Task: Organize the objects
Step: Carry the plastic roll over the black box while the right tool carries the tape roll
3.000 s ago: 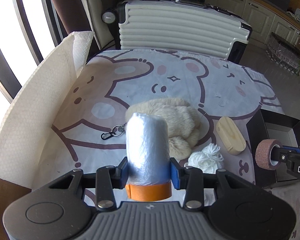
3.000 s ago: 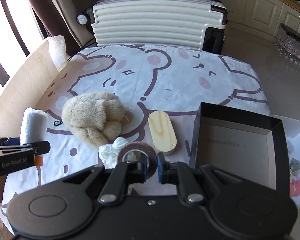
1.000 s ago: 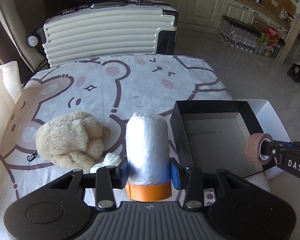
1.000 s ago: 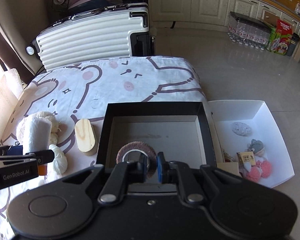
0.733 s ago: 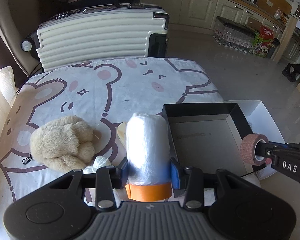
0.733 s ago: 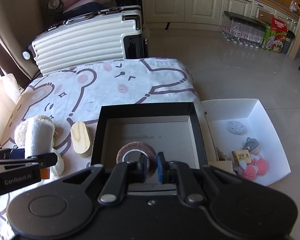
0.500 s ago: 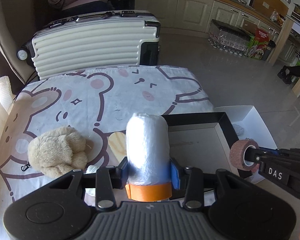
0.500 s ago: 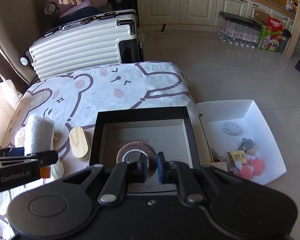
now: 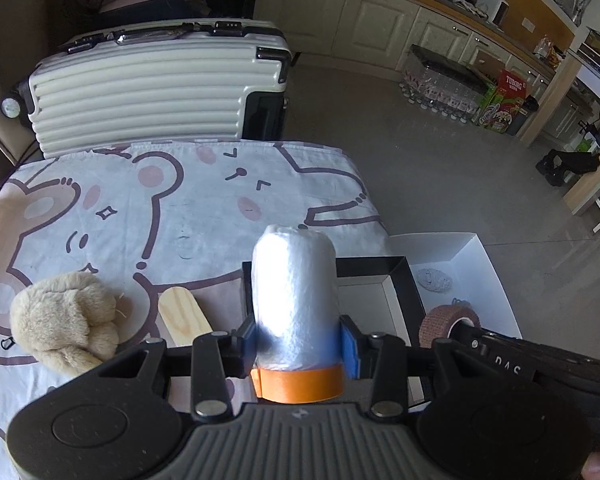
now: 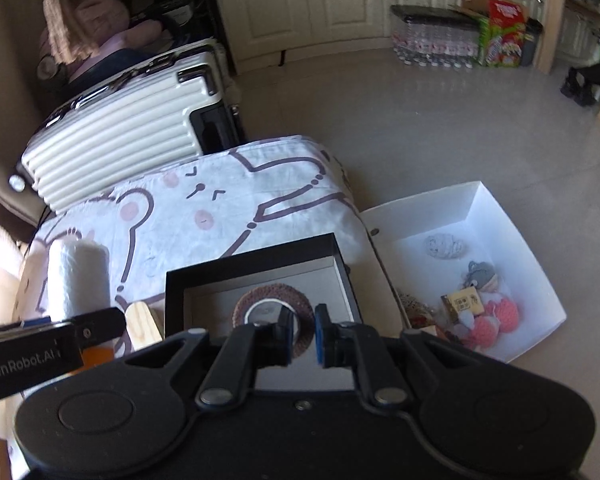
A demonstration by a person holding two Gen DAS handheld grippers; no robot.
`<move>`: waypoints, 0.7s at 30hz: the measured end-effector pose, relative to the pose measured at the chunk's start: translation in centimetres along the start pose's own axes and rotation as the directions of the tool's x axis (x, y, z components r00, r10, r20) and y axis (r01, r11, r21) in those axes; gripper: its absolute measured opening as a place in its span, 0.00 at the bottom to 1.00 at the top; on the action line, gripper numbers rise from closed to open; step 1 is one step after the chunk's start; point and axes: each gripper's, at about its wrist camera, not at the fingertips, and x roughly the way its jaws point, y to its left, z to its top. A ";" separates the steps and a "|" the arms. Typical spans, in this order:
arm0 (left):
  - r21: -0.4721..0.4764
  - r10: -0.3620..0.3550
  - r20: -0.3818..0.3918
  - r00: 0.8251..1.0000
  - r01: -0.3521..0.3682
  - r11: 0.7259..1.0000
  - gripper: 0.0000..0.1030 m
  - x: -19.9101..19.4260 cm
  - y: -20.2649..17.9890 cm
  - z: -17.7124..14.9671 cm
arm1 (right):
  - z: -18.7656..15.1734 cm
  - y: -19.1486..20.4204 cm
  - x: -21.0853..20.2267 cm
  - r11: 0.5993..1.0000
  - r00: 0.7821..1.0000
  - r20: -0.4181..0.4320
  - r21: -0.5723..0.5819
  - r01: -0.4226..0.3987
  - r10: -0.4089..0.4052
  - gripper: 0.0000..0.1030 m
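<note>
Bear-print cloth covers the desk, with a ribbed cream suitcase standing behind it on the kitchen floor. Taking the black box as landmark: it sits at the desk's right edge. The left gripper has its fingers clenched on a plastic-wrapped roll with an orange end, held upright in front of the box's left wall. The right gripper pinches a brown bandage roll by its rim, just over the box's interior. Left of the box lie a wooden oval block and, further left, a beige plush toy. Right of the box, a white tray holds small trinkets.
</note>
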 end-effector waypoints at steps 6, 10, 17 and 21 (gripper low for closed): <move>-0.013 -0.030 -0.079 0.996 0.029 1.000 0.41 4.3 0.6 -2.1 | -1.7 -1.2 3.4 0.999 0.998 -0.069 0.051 0.012 -0.009 0.11; -0.034 -0.053 -0.115 0.992 0.049 0.998 0.41 6.3 1.4 -2.6 | -2.2 -1.9 5.1 0.998 0.995 -0.094 0.059 0.030 -0.025 0.11; -0.038 -0.065 -0.130 0.989 0.061 0.997 0.41 8.6 1.5 -2.7 | -2.2 -2.4 6.9 0.997 0.993 -0.117 0.068 0.030 -0.022 0.11; -0.021 -0.055 -0.154 0.987 0.052 0.998 0.41 9.2 1.1 -3.0 | -2.4 -1.9 7.9 0.998 0.990 -0.141 0.046 0.040 -0.033 0.11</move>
